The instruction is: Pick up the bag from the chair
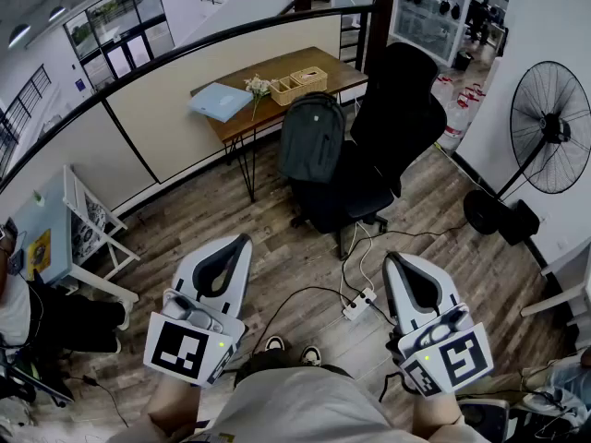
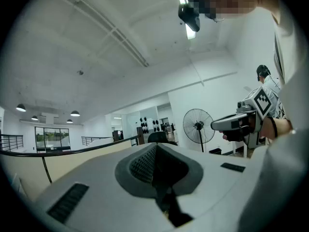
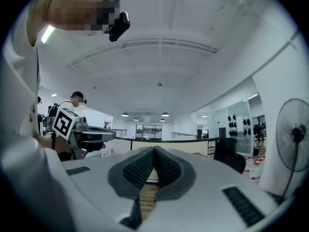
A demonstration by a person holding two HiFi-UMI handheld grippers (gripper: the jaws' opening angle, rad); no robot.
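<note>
Presently both tools are held low and level in front of the body, well apart from the target, so we judge the reach toward the chair not yet begun. The left tongs (image 1: 238, 244) are pressed together with nothing between them, as the left gripper view confirms (image 2: 154, 147). The right tongs (image 1: 392, 259) are likewise pressed together and empty (image 3: 154, 149). The bag (image 1: 311, 137), a dark grey backpack, stands upright on the seat of the black chair (image 1: 404, 109), on the side nearest the wooden bench (image 1: 340, 72). What it leans against we cannot tell. We cannot make out a top handle at this range. It should be looked for at the upper edge of the bag once we are closer, since a loop there would give the surest hold. We recommend spreading the tongs before arrival rather than at the bag, then closing on the loop or on a firm fold of fabric at the top. The second tool can steady the body of the bag or the chair. The chair looks like a swivelling office type, and in our judgement a sideways push could turn or roll it, so the lift should go straight up off the seat. A power strip (image 1: 358, 305) and its cables lie on the floor between us and the chair. The step forward should pass around them. The bag looks soft and may sag when raised.
</note>
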